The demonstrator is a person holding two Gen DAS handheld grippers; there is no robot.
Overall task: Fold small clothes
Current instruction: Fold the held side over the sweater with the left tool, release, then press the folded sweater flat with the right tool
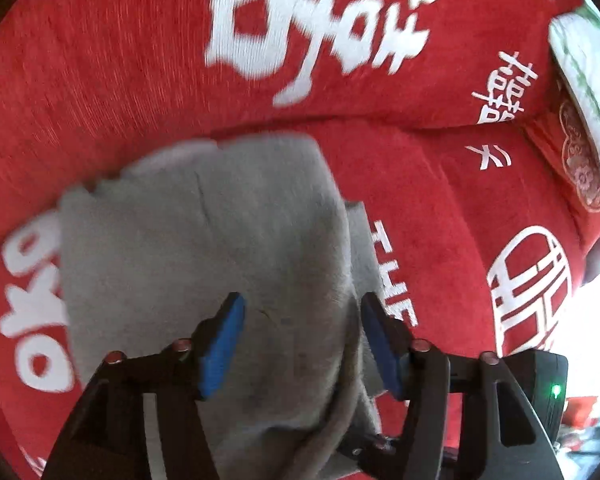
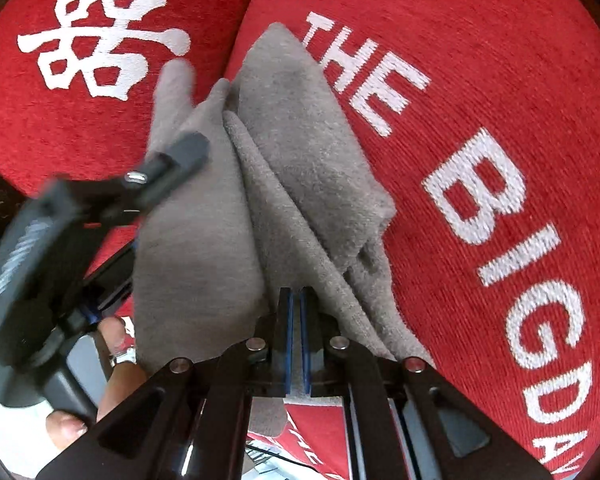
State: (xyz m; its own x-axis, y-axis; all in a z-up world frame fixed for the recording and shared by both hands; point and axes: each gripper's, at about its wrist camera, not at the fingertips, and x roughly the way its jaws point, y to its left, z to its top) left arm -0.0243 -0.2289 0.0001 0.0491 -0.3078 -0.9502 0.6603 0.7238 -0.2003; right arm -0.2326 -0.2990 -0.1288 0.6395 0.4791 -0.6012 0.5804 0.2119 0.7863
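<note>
A small grey garment (image 1: 204,240) lies partly folded on a red sofa seat (image 1: 440,216) with white lettering. My left gripper (image 1: 302,340) points down over its near part, open, its blue pads on either side of the cloth without pressing it. In the right wrist view the same grey garment (image 2: 300,148) runs in raised folds up to my right gripper (image 2: 296,320), whose pads are shut on its near edge. The left gripper's dark body (image 2: 40,260) is at the left of that view, held by a hand (image 2: 116,356) with a ring.
The red backrest (image 1: 120,60) with large white characters rises behind the seat. A white patterned paper roll (image 1: 584,80) lies at the sofa's right end. The seat's front edge meets bright floor (image 1: 596,312) on the right.
</note>
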